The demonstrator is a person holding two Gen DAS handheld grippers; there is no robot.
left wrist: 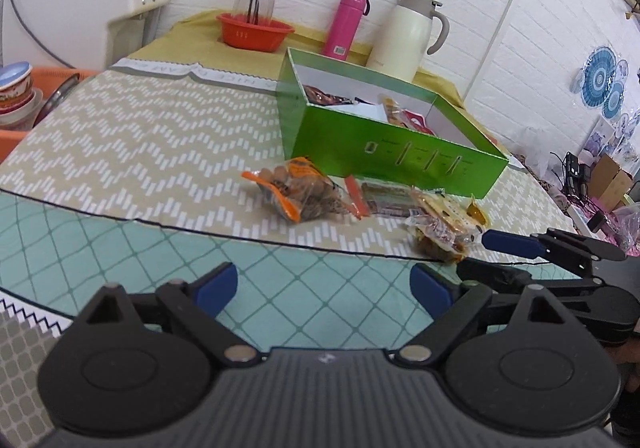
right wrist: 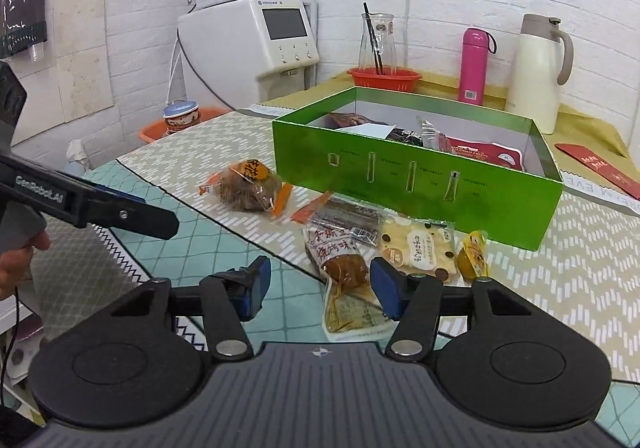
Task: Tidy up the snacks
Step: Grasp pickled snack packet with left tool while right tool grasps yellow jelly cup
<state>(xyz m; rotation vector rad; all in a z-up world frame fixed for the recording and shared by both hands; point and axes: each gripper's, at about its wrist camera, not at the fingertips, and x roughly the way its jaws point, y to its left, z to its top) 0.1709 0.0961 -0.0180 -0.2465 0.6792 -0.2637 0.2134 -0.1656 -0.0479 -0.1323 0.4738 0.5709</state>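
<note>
Both hand-held grippers hovered with jaws parted over loose snack packets beside a glossy green cardboard box point(right wrist: 416, 172).

The left gripper point(left wrist: 324, 288) gaped over bare teal cloth, grasping nothing; the right gripper point(right wrist: 316, 288) stood wide, unclenched, a clear-wrapped brown meat snack point(right wrist: 344, 268) between its blue pads point(right wrist: 386, 288); an orange-sealed packet point(right wrist: 248, 188), a yellow biscuit pack point(right wrist: 418, 248) and others lay just before the box, on the patterned tablecloth point(right wrist: 580, 280).

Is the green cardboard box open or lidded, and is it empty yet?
Open and not empty: the green cardboard box has no lid on, and several snack packets lie inside against its white interior.
</note>
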